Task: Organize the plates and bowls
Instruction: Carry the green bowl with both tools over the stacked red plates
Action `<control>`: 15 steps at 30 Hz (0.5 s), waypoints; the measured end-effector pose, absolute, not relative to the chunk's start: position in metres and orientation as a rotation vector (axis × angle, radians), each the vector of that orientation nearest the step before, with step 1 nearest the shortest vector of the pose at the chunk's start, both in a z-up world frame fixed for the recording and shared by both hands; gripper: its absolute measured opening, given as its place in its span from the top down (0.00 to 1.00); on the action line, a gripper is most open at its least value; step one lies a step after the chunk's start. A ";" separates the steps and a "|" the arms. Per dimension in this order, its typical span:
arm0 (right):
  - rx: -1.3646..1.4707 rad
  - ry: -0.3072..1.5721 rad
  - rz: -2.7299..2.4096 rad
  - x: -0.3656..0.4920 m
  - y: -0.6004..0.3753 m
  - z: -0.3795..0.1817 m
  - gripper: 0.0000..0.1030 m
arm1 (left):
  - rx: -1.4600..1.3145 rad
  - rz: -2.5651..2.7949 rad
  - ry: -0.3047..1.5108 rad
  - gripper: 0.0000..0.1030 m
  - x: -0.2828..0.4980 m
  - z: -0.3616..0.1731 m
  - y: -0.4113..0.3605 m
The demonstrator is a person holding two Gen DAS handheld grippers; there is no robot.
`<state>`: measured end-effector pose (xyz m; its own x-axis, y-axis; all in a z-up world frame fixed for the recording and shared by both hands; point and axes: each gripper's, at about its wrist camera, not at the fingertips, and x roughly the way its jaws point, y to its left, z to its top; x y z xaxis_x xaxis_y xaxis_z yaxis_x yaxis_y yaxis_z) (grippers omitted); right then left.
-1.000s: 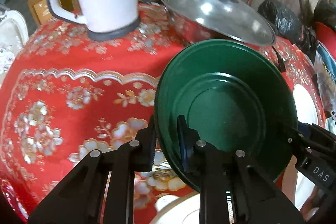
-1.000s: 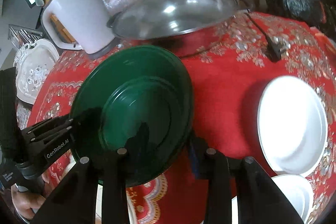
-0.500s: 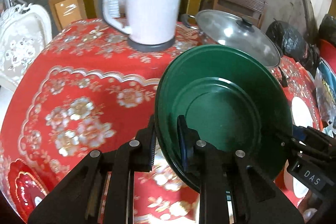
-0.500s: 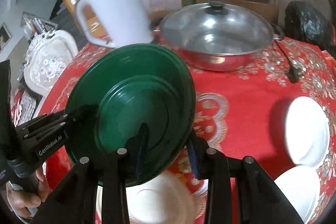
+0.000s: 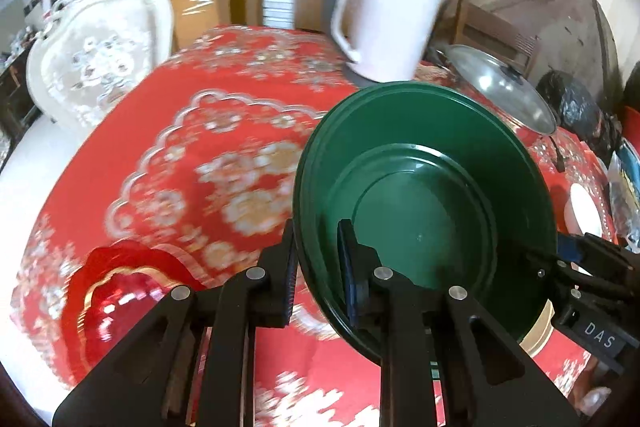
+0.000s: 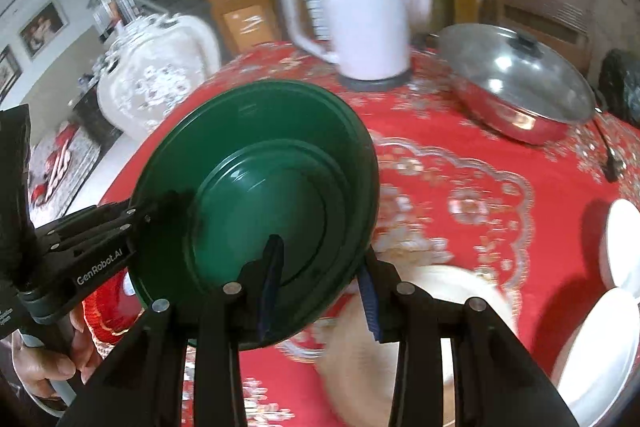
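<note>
A dark green bowl [image 5: 424, 203] is held in the air above the red tablecloth, tilted. My left gripper [image 5: 316, 267] is shut on its left rim. My right gripper [image 6: 320, 275] is shut on its opposite rim, and the bowl also shows in the right wrist view [image 6: 256, 187]. The right gripper's body shows at the bowl's right edge in the left wrist view [image 5: 576, 275]. A red scalloped plate [image 5: 120, 303] lies on the table at lower left. White plates [image 6: 600, 347] lie at the right. A cream plate [image 6: 440, 307] lies under the bowl.
A white kettle [image 6: 352, 7] and a steel pan with a glass lid [image 6: 516, 83] stand at the back of the table [image 6: 460, 167]. A black cord [image 6: 608, 155] lies at the right. A white carved chair [image 5: 96, 59] stands beyond the left edge.
Both grippers have lifted the green bowl higher and drawn it back and to the left. The kettle and pan look farther away, and the red plate has come into view.
</note>
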<state>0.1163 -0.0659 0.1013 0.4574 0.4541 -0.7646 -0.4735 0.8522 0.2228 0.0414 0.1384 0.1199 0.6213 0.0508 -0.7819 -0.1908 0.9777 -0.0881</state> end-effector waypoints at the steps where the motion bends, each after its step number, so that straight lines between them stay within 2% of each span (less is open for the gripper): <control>1: -0.030 0.933 0.590 0.110 -0.057 0.102 0.64 | -0.171 0.154 0.886 0.82 0.032 0.121 0.148; 15: -0.146 0.932 0.775 0.057 0.045 0.096 0.63 | -0.258 0.298 0.847 0.81 -0.063 0.119 0.244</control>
